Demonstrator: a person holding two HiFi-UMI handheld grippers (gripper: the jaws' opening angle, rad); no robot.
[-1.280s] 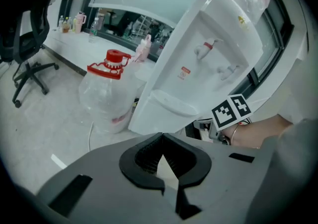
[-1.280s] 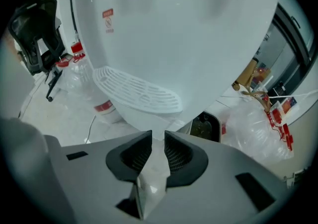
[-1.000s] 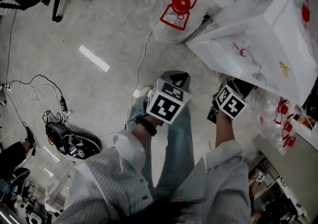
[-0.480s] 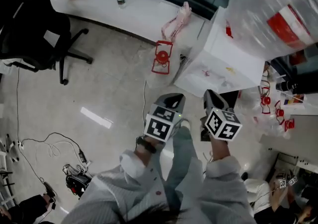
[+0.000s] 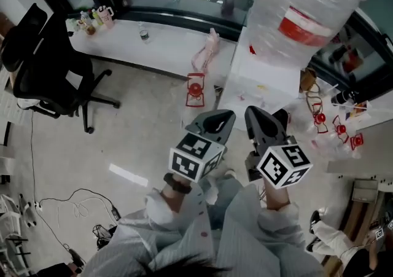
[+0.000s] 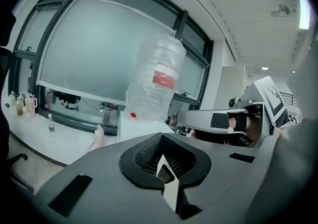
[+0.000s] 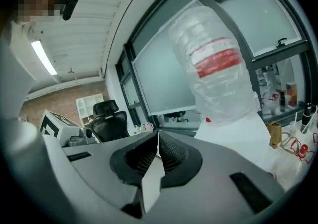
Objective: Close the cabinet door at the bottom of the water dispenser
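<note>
The white water dispenser (image 5: 261,82) stands ahead of me, its plastic-wrapped bottle (image 5: 304,15) on top. From above, its bottom cabinet door is hidden. My left gripper (image 5: 221,116) and right gripper (image 5: 255,113) are held side by side in the air just short of the dispenser, touching nothing. In the left gripper view the left gripper (image 6: 162,141) is shut and empty, with the bottle (image 6: 154,84) beyond it. The right gripper (image 7: 158,136) has just been closing with nothing between its jaws and now stands shut, the bottle (image 7: 213,69) up ahead.
A black office chair (image 5: 46,67) stands at the left by a long white counter (image 5: 159,42) with small bottles. A red wire frame (image 5: 195,90) and a pink bag (image 5: 206,54) lie near the dispenser. Cables (image 5: 73,205) trail on the floor. Red-capped clutter (image 5: 338,128) sits at the right.
Both grippers have risen from low near the floor to point nearly level at the dispenser. The head view has lifted, so the counter, the window and the bottle's top now show.
</note>
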